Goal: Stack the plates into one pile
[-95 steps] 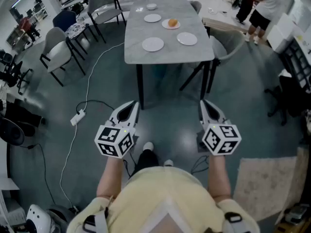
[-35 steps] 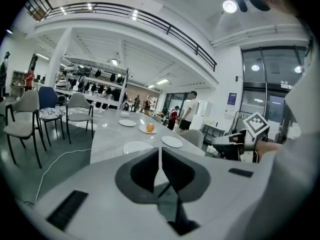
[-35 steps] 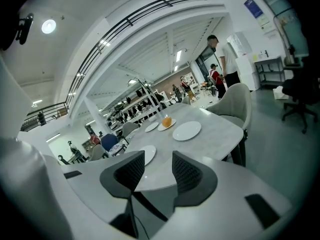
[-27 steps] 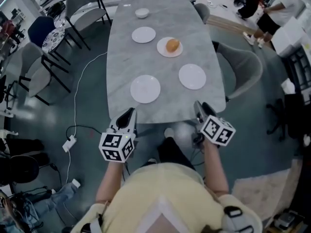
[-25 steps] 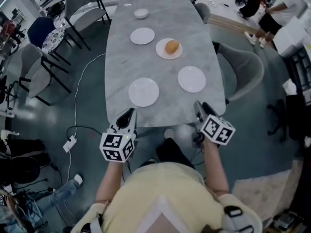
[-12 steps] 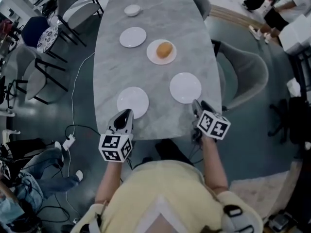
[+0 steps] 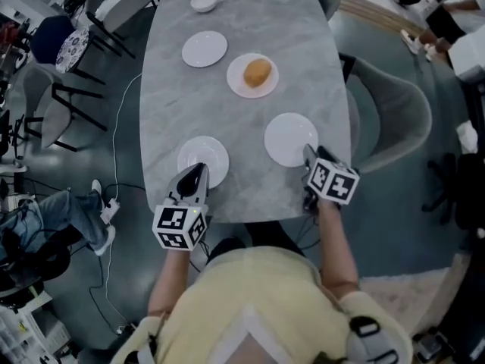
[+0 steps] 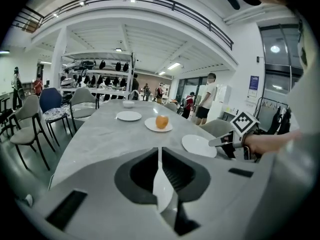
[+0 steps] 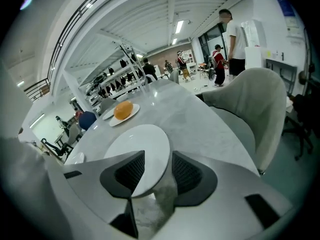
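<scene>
Several white plates lie on the grey marble table (image 7: 182, 105). The near-left plate (image 7: 203, 160) sits under the tips of my left gripper (image 7: 195, 171), whose jaws are shut and empty; that plate shows through their slit (image 8: 162, 189). The near-right plate (image 7: 289, 138) lies at the tips of my right gripper (image 7: 308, 152), and fills the gap between its open jaws (image 9: 137, 154), which are not pressing on it. Farther off are a plate (image 7: 252, 76) carrying an orange bun (image 7: 258, 71), another empty plate (image 7: 204, 48) and a small bowl (image 7: 204, 2).
A grey armchair (image 7: 398, 116) stands at the table's right side. More chairs (image 7: 45, 105) stand to the left. A cable (image 7: 121, 127) runs over the floor to a power strip (image 7: 108, 212). A person's legs (image 7: 64, 214) show at the lower left.
The person has stepped up to the table. Both grippers moved forward from beyond its near edge to over the two nearest plates, and sank toward them.
</scene>
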A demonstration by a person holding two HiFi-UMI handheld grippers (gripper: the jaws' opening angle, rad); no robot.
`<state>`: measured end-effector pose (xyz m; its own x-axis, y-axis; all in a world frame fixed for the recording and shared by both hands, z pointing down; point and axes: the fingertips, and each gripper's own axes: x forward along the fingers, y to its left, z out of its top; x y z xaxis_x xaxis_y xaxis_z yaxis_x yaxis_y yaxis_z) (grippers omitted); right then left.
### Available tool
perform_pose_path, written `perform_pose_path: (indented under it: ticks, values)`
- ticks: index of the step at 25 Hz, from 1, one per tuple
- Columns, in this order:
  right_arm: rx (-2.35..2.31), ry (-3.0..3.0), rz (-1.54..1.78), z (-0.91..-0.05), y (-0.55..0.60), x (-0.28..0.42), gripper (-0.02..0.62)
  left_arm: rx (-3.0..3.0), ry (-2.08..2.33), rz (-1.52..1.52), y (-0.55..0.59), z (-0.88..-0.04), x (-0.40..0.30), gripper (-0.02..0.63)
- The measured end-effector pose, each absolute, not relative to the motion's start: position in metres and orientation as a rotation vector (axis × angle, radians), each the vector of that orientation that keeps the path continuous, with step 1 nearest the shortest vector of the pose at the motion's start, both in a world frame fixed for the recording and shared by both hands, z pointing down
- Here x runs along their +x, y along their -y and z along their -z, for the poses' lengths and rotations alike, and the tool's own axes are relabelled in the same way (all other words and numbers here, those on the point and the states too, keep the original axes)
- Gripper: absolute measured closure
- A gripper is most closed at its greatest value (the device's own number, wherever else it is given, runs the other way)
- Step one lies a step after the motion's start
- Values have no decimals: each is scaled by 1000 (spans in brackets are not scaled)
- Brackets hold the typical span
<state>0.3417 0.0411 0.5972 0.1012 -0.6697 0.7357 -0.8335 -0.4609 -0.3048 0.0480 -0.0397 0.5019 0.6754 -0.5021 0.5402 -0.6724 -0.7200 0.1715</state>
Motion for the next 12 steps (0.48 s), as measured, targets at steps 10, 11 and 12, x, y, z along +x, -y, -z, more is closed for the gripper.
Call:
perform_pose_path:
  ticks: [10, 11, 12]
  values:
    - [2102, 1388, -1155, -605, -41, 347, 448, 2560, 854, -697, 51, -506, 84, 603]
    - [2102, 1378, -1127, -604, -42, 346, 448, 2561, 845, -698, 51, -506, 86, 603]
    - [2107, 1372, -1106, -604, -42, 345, 448, 2563, 837, -698, 51, -507, 89, 603]
